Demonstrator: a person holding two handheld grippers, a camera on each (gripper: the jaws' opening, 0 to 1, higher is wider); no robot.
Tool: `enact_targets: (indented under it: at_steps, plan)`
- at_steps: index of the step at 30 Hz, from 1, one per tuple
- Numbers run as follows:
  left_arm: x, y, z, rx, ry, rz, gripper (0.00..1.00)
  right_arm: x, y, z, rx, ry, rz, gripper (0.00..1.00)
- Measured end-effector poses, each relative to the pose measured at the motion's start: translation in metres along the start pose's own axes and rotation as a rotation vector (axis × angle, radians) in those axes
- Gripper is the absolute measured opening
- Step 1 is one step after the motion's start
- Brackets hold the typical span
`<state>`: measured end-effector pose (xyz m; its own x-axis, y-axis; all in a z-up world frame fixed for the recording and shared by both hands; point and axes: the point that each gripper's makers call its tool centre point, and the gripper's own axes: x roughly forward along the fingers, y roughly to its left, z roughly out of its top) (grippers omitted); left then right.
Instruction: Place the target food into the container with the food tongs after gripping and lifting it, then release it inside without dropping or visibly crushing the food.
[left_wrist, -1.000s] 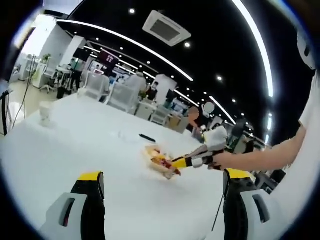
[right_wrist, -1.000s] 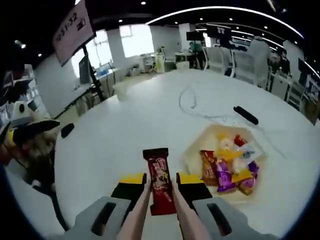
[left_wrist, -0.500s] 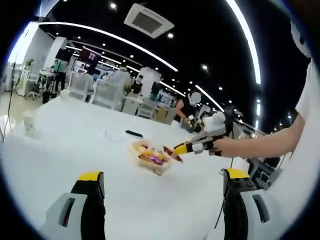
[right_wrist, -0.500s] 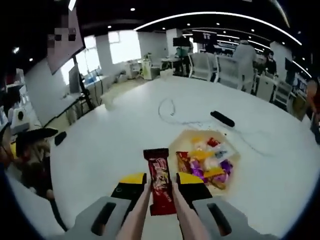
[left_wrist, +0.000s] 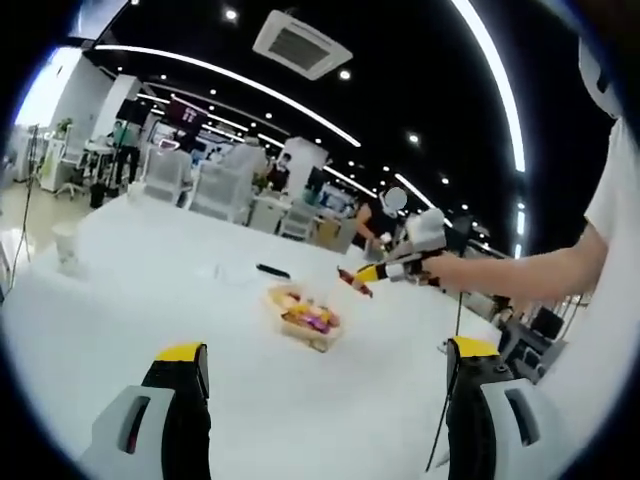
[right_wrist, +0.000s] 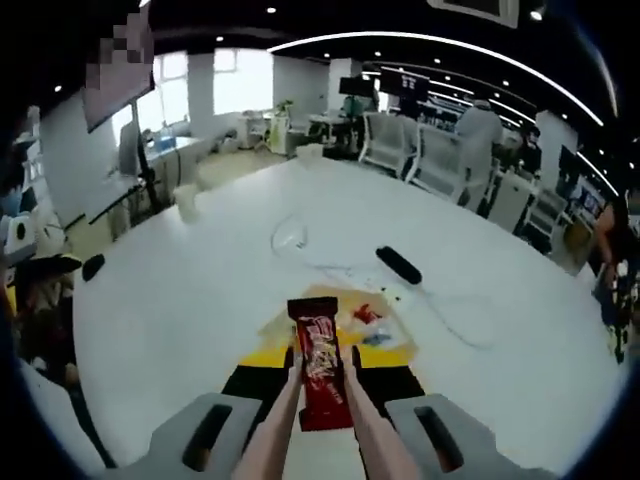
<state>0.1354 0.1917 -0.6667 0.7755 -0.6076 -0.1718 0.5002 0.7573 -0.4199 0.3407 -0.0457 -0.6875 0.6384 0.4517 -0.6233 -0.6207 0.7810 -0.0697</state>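
Snack tray (left_wrist: 303, 322) on a table (left_wrist: 120, 310), right gripper (left_wrist: 365, 281) with a snack bar (right_wrist: 319, 372) between its tongs (right_wrist: 285, 420) above the tray, a remote (right_wrist: 398, 265) and cable (right_wrist: 300, 240) beyond, a paper cup (left_wrist: 66, 247) far left, chairs (right_wrist: 420, 160) behind.

Open-plan office, white desk chairs (right_wrist: 440, 160), ceiling air-conditioning unit (left_wrist: 301, 44), strip lights (left_wrist: 230, 85), white table (right_wrist: 200, 290)
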Motion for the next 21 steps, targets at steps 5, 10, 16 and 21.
enact_targets:
  at_steps: [5,10,16,21]
  plan:
    - [0.001,0.001,0.006,0.019,0.003,-0.001,0.99,0.005,-0.006,0.012,0.057,-0.032,-0.019,0.22]
    - [0.003,0.003,0.01,0.032,0.006,-0.007,0.99,0.02,0.001,0.017,0.115,-0.049,-0.026,0.22]
    - [0.007,0.012,0.015,0.031,-0.003,-0.007,0.99,0.038,0.004,0.02,0.191,-0.057,-0.031,0.23]
    - [0.014,0.021,0.018,0.011,-0.016,-0.002,0.99,0.051,-0.001,0.027,0.297,-0.072,-0.047,0.23]
